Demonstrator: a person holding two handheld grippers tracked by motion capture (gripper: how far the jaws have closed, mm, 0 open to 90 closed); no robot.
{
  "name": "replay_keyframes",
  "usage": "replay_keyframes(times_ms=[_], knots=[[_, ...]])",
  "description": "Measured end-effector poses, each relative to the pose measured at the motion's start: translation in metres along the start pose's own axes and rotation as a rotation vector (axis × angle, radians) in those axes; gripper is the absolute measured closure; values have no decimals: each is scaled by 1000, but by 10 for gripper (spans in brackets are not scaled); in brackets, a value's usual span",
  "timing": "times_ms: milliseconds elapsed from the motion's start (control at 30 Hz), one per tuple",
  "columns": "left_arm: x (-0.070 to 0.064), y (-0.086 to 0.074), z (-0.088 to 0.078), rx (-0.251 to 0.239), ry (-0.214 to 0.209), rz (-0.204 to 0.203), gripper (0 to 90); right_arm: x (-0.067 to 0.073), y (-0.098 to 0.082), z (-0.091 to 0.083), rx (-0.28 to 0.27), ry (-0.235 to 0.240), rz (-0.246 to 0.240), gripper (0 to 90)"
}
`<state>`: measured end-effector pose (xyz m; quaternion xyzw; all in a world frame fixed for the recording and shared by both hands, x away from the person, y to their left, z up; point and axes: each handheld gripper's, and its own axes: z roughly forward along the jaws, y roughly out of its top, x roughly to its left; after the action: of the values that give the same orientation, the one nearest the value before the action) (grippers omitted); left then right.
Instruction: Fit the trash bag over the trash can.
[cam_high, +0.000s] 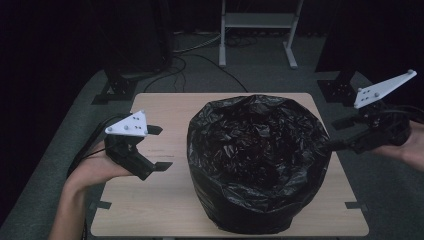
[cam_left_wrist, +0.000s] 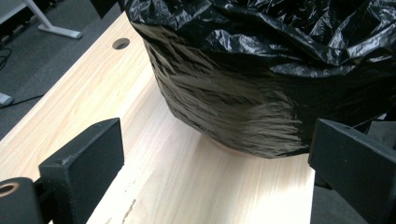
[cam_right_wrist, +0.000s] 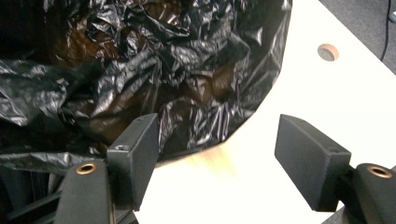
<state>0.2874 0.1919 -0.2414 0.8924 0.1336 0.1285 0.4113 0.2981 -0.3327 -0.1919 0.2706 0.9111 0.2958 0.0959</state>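
A bin lined with a black bag (cam_high: 257, 160) stands on the table (cam_high: 150, 200), slightly right of centre; the bag is folded over the rim and hangs down the outside wall. The left gripper (cam_high: 156, 148) is held over the table's left part, near the bag but apart from it, jaws spread wide with nothing between them. The right gripper (cam_high: 336, 134) is held at the bag's right edge, also spread and empty; in the right gripper view one jaw sits over the crinkled plastic, the other over bare table. Contact with the film cannot be told.

Step judged in hand: taking hold of the bag's edge on both sides.

Notes for a clean grasp:
- The folded cuff is to be pinched, not the taut wall, since a thin single layer may slip or tear
- Each gripper is to be brought in level with the rim, one jaw inside, one outside
- Both sides are to be closed before any pull, so the bin is not tipped or dragged sideways
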Motion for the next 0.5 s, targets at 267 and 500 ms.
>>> replay_keyframes(times_ms=[267,500], knots=[[-3,-5,0,0,-1,-6,26,-1,-16,1,-6,4,24,299],[-3,-10,4,-1,-8,-14,26,-3,-30,0,-7,5,43,299]])
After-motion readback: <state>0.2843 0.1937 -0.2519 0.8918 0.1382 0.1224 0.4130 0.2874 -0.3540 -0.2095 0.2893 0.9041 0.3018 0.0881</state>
